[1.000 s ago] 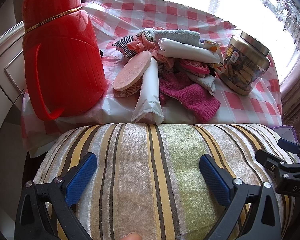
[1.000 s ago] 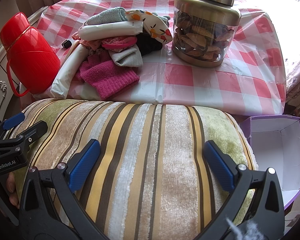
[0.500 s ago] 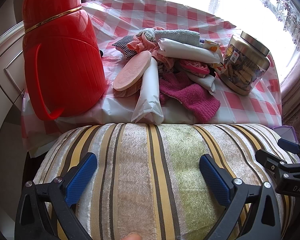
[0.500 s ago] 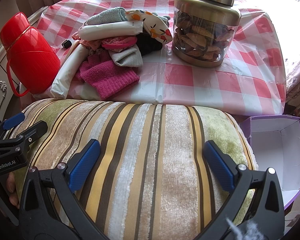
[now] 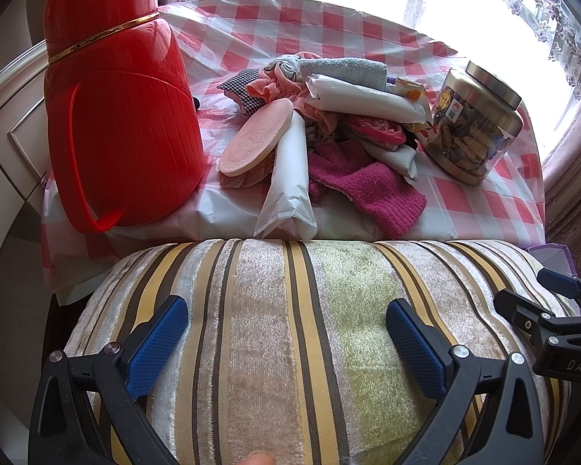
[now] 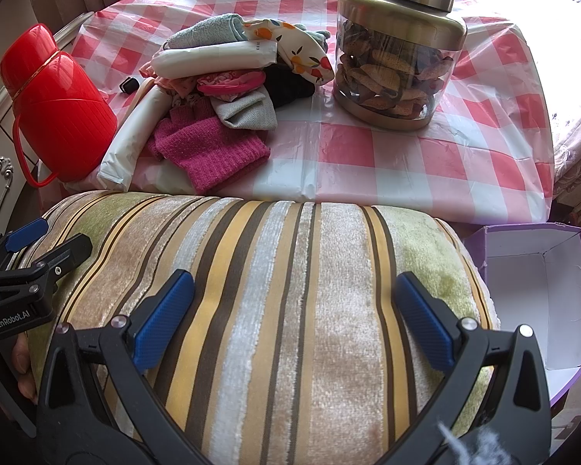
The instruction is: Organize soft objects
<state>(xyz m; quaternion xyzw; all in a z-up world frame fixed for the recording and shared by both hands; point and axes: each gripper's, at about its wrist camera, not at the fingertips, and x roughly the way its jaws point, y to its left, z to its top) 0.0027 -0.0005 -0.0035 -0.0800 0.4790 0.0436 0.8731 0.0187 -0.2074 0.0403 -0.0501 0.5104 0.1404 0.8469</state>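
Spread tongs (image 6: 290,314) over striped cushion (image 6: 275,271)

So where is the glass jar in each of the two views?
Left wrist view: the jar stands at the right, behind the pile of cloths.
Right wrist view: the jar stands at the top, right of centre, beside the pile.
Shared landmark: the red flask, left in both.

A round table under a red-and-white checked plastic cloth (image 6: 426,162) fills the upper frame, carrying a red plastic thermos jug (image 6: 54,116) at left, a heap of folded soft cloths (image 6: 220,89) centre, and a gold-lidded glass jar (image 6: 399,62) at right.
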